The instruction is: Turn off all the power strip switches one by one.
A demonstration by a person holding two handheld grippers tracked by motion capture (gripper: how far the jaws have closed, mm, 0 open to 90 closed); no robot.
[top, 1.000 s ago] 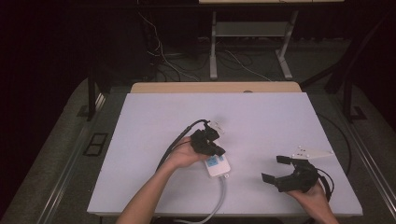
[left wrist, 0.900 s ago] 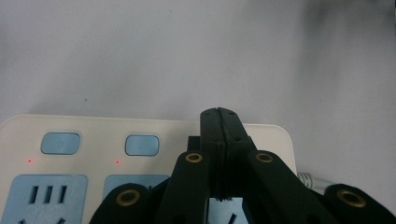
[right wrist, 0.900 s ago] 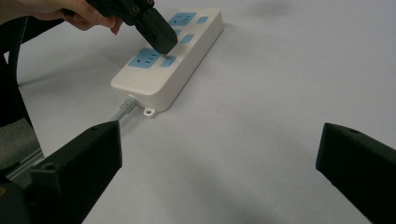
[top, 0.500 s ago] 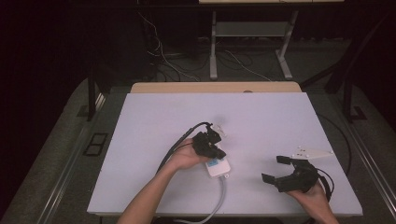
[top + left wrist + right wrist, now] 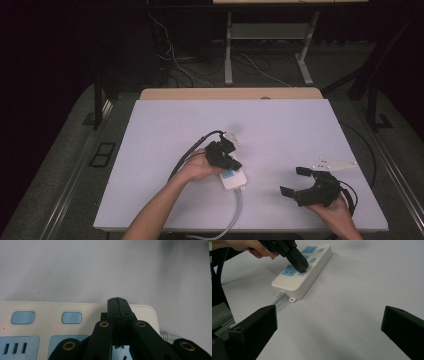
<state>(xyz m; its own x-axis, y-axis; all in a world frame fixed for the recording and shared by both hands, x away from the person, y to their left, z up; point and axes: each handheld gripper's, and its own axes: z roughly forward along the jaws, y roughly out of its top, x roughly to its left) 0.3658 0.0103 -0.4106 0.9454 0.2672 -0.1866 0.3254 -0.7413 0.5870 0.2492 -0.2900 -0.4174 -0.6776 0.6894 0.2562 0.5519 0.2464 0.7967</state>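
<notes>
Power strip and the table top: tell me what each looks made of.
Power strip: looks like moulded plastic, off-white with a smooth satin sheen, rounded corners, light-blue socket faces and buttons. Its cable seems grey rubbery sheathing, ribbed at the strain relief. Table top: a matte, pale lavender-white board with no glare; laminate or painted panel, cannot tell which.

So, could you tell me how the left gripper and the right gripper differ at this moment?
The left gripper has its jaws shut; the right gripper holds its jaws wide apart. The left gripper's tip is over a blue switch at the cable end of the power strip, while the right gripper sits off to the side, clear of the strip. Both are black and each is held in a hand.
</notes>
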